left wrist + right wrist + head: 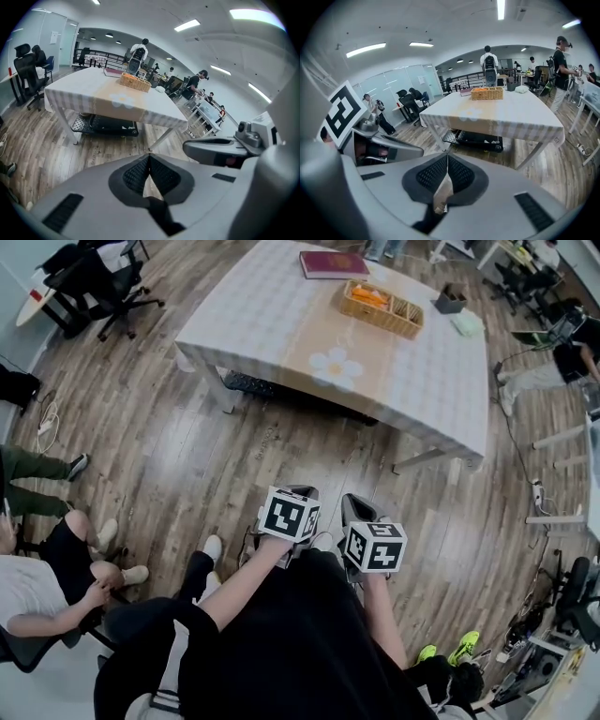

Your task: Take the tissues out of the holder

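Holder (450,300) well beyond right tongs (352,502)

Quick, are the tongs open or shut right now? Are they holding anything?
Left tongs: shut, holding nothing.
Right tongs: shut, holding nothing.

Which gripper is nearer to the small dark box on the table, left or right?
Right. Both hang over the floor, short of the table. The right gripper is more toward the box; the left gripper is further to the left.
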`<state>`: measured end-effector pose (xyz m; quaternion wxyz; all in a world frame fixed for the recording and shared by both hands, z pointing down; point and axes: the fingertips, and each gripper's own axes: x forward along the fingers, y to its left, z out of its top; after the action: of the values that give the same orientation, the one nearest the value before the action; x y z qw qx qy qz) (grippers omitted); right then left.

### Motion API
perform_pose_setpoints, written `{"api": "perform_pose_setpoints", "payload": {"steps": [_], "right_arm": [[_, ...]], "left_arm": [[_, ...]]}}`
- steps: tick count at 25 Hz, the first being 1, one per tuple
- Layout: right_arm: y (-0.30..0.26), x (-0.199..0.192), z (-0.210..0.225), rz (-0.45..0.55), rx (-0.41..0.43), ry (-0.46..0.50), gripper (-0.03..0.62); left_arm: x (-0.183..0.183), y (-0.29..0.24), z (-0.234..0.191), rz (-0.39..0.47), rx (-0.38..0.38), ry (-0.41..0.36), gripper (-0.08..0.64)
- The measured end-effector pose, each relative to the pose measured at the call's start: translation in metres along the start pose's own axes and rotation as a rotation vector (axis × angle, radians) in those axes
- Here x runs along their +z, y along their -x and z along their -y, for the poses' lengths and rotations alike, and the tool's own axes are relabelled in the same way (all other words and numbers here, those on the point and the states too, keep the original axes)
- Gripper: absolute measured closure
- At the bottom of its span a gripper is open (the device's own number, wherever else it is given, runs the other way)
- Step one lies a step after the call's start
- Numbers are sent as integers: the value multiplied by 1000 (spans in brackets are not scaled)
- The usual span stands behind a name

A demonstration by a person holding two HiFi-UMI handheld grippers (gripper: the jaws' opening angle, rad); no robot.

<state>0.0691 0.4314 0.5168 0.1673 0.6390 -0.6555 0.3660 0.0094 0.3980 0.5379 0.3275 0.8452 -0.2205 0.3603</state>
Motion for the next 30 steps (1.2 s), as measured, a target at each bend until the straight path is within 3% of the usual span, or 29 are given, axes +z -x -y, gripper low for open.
{"api": "perform_pose_setpoints", "payload": {"steps": [5,13,21,30], "right_arm": [[12,8,28,20,18,17,577],[22,8,62,17,120,3,577],[4,20,63,3,144,13,575],[-25,58,55,2,120,51,575]], "left_arm": [[10,-17,28,4,6,1,560],[6,-38,57,-16,74,24,560],[12,-43,38,-38,97,43,560],[55,-48,10,-11,58,36,560]]}}
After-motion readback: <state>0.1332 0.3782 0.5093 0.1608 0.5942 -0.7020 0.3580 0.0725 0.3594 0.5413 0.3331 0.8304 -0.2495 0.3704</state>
